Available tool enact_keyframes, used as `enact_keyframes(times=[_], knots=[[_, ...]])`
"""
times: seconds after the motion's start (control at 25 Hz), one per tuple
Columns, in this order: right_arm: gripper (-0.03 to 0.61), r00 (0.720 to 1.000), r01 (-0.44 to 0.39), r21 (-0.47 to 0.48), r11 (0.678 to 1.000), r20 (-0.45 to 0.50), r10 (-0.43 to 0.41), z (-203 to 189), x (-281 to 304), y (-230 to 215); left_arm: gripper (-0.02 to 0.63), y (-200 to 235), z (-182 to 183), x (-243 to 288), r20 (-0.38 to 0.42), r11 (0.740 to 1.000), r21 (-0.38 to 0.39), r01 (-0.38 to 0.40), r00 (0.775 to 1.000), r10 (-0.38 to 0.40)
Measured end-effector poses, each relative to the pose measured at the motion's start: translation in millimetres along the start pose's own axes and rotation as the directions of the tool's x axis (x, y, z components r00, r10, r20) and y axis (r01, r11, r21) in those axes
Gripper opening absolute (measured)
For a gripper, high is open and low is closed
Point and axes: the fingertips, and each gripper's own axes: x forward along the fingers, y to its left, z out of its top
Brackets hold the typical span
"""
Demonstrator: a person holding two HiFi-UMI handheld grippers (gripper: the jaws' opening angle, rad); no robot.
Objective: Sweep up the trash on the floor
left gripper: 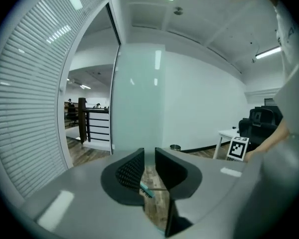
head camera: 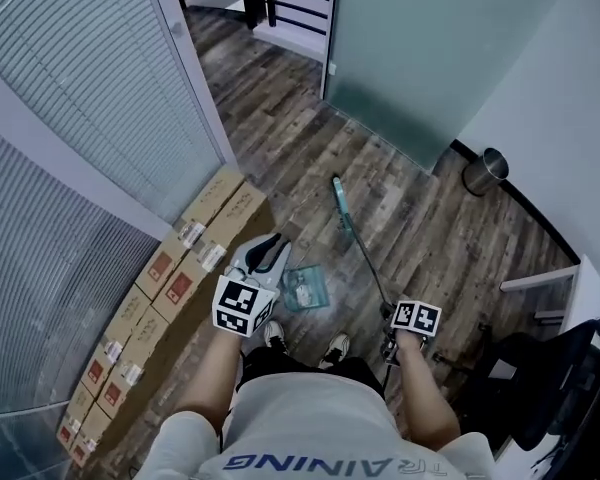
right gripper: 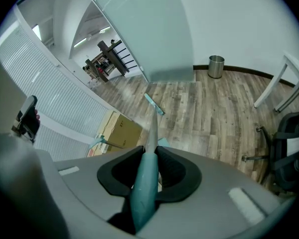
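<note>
A broom with a teal head (head camera: 339,196) stands slanted on the wood floor. Its thin handle runs back to my right gripper (head camera: 395,320), which is shut on the teal grip (right gripper: 144,183); the head (right gripper: 154,104) shows far beyond the jaws. A clear teal dustpan (head camera: 306,288) lies on the floor by the person's shoes, with pale scraps in it. My left gripper (head camera: 268,251) hovers above and left of the pan, pointing almost level. Its jaws (left gripper: 149,166) stand a narrow gap apart with nothing between the pads; floor and the broom head (left gripper: 146,190) show through.
Cardboard boxes (head camera: 180,278) line the glass wall with blinds on the left. A metal bin (head camera: 485,171) stands by the white back wall. A black office chair (head camera: 540,388) and a white table (head camera: 580,288) crowd the right. Open wood floor lies ahead.
</note>
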Motion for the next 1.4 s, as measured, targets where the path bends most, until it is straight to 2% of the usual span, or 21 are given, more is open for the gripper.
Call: enact_keyframes(times=[0.12,0.28,0.52,0.76,1.4], knots=[[0.106,0.999,-0.018,-0.005,1.000,0.035,0.018,13.8,-11.5,5.8,0.030,-7.4,15.9,-6.8,0.037,1.000,0.014,-0.014,0.999,0.013],[0.106,0.995,-0.053,-0.005,0.999,0.080,0.053,26.1,-29.1,15.7,0.005,-16.3,35.1,-19.0,0.088,0.999,-0.012,-0.032,0.996,0.033],[0.106,0.986,-0.088,-0.028,0.996,0.142,0.091,50.0,-44.5,25.0,0.003,-23.8,62.9,-26.6,0.169,0.997,-0.046,-0.059,0.983,0.066],[0.106,0.981,-0.082,-0.070,0.994,0.169,0.092,66.8,-49.4,30.9,0.003,-22.6,75.5,-26.0,0.194,0.994,-0.057,-0.097,0.975,0.106],[0.106,0.983,-0.089,-0.076,0.993,0.155,0.100,71.6,-41.1,44.2,0.003,-15.2,73.5,-16.5,0.172,0.995,-0.053,-0.089,0.980,0.097]])
